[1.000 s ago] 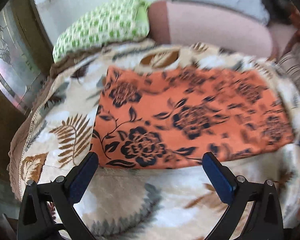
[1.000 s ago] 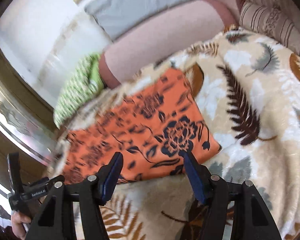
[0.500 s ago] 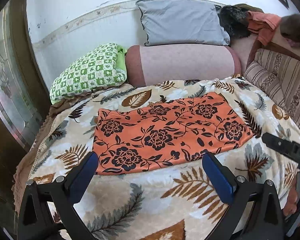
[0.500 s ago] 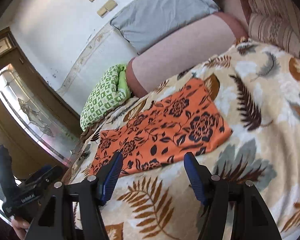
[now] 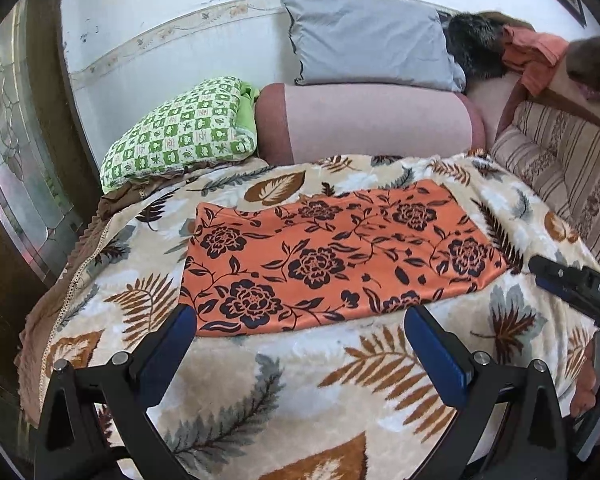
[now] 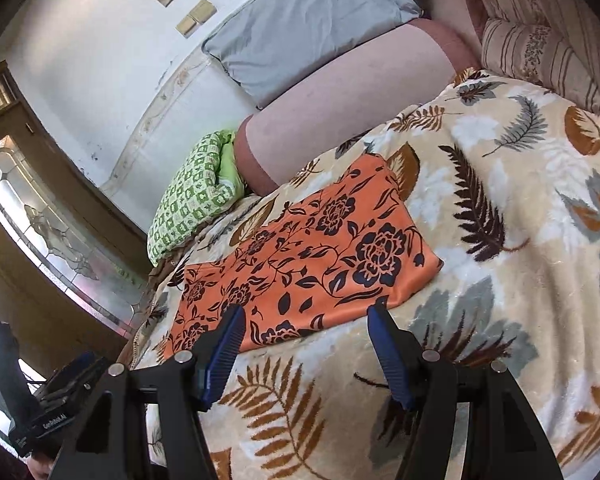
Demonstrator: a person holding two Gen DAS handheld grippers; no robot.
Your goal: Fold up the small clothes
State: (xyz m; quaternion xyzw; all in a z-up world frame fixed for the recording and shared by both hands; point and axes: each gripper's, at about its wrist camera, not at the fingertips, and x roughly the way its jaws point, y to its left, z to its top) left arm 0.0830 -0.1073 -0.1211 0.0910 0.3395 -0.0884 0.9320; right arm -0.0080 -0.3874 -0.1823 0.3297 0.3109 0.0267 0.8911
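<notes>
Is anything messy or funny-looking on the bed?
Nothing much. The orange cloth lies flat and smooth on the blanket. Only the clothes heaped in the far corner look untidy.

Black plastic frames on both the left gripper [image 5: 300, 338] and the right gripper [image 6: 306, 328], each with two angled arms ending in ribbed blue pads [image 5: 436, 356]. Round silver screw heads [image 5: 120, 359] set at the arm pivots, triangular cut-outs lower in the arms. White lettering printed on the black housings, only partly readable from the opposite camera.
</notes>
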